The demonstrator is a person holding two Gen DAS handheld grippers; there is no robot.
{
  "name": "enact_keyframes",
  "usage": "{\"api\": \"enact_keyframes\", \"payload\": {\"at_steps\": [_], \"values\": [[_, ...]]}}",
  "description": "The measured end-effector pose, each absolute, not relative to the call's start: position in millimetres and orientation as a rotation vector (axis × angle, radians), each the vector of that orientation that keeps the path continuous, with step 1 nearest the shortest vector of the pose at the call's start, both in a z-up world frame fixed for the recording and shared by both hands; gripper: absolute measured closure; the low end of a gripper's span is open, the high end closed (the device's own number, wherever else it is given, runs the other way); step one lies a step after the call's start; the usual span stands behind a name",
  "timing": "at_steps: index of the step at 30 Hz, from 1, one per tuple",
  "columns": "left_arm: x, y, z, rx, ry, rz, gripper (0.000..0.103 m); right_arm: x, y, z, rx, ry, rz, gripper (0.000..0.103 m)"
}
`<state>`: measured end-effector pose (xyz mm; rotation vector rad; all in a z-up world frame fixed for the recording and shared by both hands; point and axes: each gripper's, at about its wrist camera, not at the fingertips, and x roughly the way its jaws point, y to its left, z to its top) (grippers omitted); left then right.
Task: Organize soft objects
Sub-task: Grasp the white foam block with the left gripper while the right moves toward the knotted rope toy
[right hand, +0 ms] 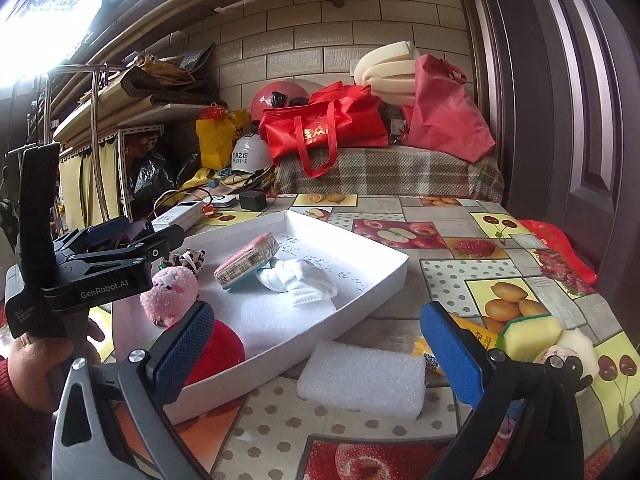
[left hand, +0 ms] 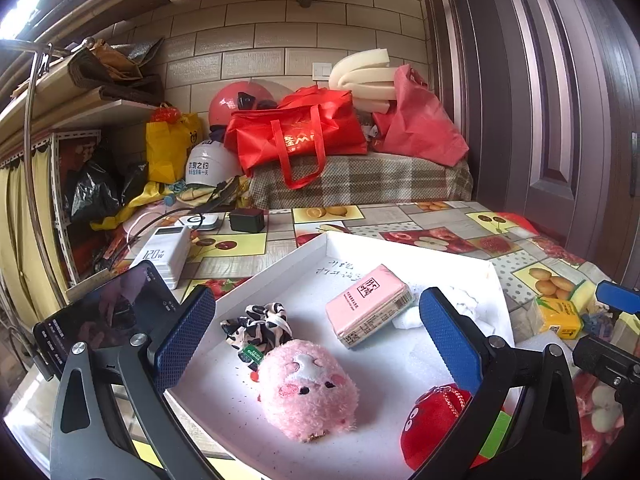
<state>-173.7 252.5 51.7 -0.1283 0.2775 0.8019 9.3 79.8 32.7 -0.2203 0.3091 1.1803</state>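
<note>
— Soft toys first: where are they?

— Inside the white tray [left hand: 400,248]. The pink plush pig [left hand: 310,394] lies near the tray's front, with a black-and-white hair scrunchie [left hand: 256,326] touching it on the far left side. A red plush toy [left hand: 432,424] sits at the near right corner, partly hidden behind a claw finger.

— Anything else in the tray?

— A pink tissue pack [left hand: 368,304] lies tilted in the middle, resting on a crumpled white face mask [right hand: 298,280] toward the far right.

— And outside it?

— In the right wrist view, a white foam block [right hand: 362,380] lies on the fruit-print tablecloth [right hand: 440,280] just beside the tray's near wall. To its right are a yellow packet [left hand: 558,316], a yellow-and-green sponge [right hand: 530,330] and something white and fluffy that I cannot identify.

— The claws?

— The left gripper [left hand: 316,328] is released, fingers spread wide above the tray with the pig and scrunchie between them, gripping nothing. The right gripper [right hand: 316,352] is also spread wide and empty, hovering over the foam block. A hand [right hand: 36,372] with a red sleeve holds the left gripper's handle.

— Off the tray's left side?

— A phone [left hand: 108,316] with a dark screen, and a white power bank [left hand: 166,254] farther back.
</note>
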Motion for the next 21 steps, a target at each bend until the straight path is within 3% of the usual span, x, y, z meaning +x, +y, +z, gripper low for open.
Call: {"api": "enact_keyframes", "payload": {"at_steps": [9, 16, 21], "values": [[-151.6, 197.9, 54.0, -0.056, 0.323, 0.543, 0.0, 64.7, -1.0, 37.9, -0.191, 0.304, 0.985, 0.0], [-86.3, 121.0, 46.1, 0.15, 0.496, 0.247, 0.0, 132.5, -51.1, 32.1, -0.042, 0.489, 0.839, 0.0], [-28.8, 113.1, 35.4, 0.189, 0.615, 0.244, 0.0, 140.9, -52.7, 25.8, -0.002, 0.549, 0.834, 0.0]]}}
